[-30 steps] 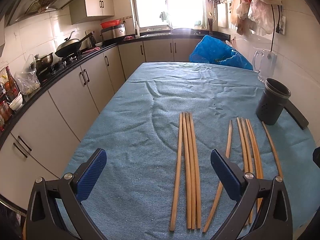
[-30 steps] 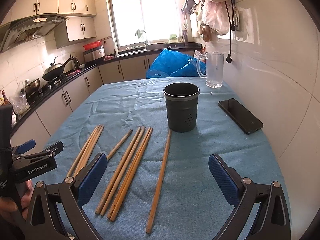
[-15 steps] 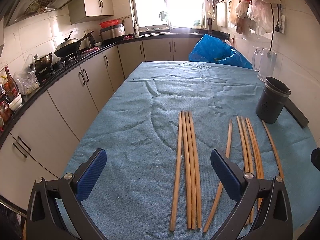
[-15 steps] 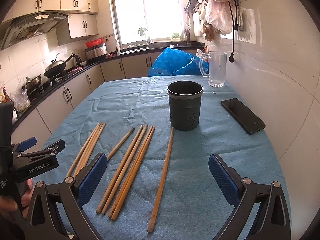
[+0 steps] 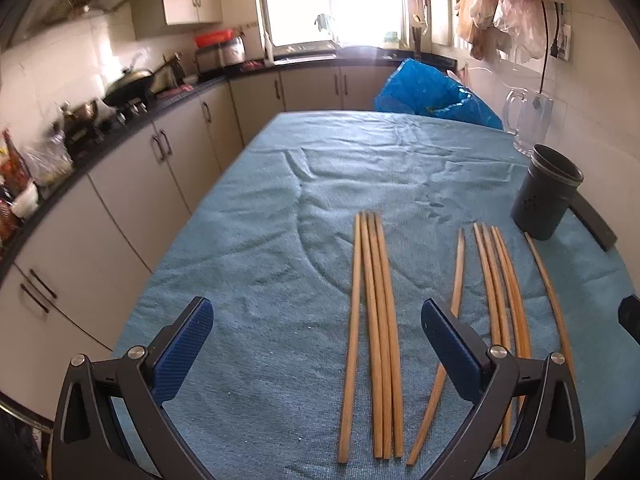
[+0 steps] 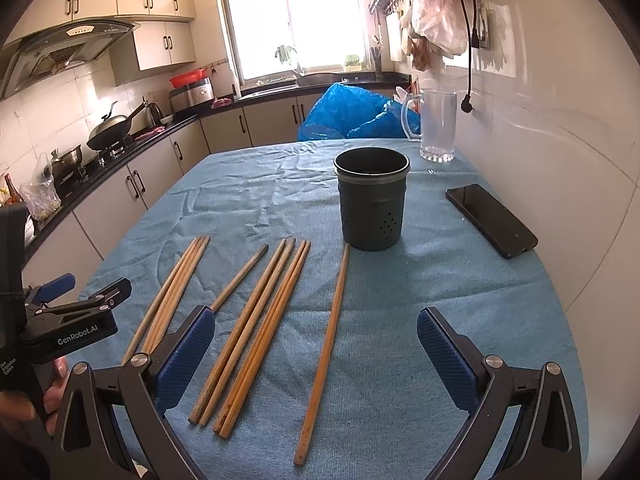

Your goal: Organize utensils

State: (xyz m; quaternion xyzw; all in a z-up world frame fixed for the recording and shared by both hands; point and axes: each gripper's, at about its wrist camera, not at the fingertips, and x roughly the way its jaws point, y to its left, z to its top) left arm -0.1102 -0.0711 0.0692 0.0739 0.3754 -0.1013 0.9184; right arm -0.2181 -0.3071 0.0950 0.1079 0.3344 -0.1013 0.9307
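Several wooden chopsticks lie lengthwise on the blue tablecloth (image 5: 260,248): a left bundle (image 5: 374,320), a single stick (image 5: 454,304), a right bundle (image 5: 500,292) and one lone stick (image 6: 326,348) nearest the holder. The dark grey perforated utensil holder (image 6: 372,200) stands upright and looks empty, just beyond the lone stick's tip. My left gripper (image 5: 316,348) hovers open over the near ends of the left bundle. My right gripper (image 6: 316,348) is open above the lone stick and the right bundle. In the right wrist view the left gripper (image 6: 86,294) shows at the left edge, held by a hand (image 6: 24,404).
A black phone (image 6: 490,220) lies right of the holder near the wall. A clear glass pitcher (image 6: 436,126) and a blue plastic bag (image 6: 352,114) sit at the table's far end. Kitchen cabinets and a stove with a wok (image 6: 110,128) run along the left.
Both grippers have edged slightly forward and lower toward the chopsticks; the holder looks a little nearer in the right wrist view. Nothing was grasped.
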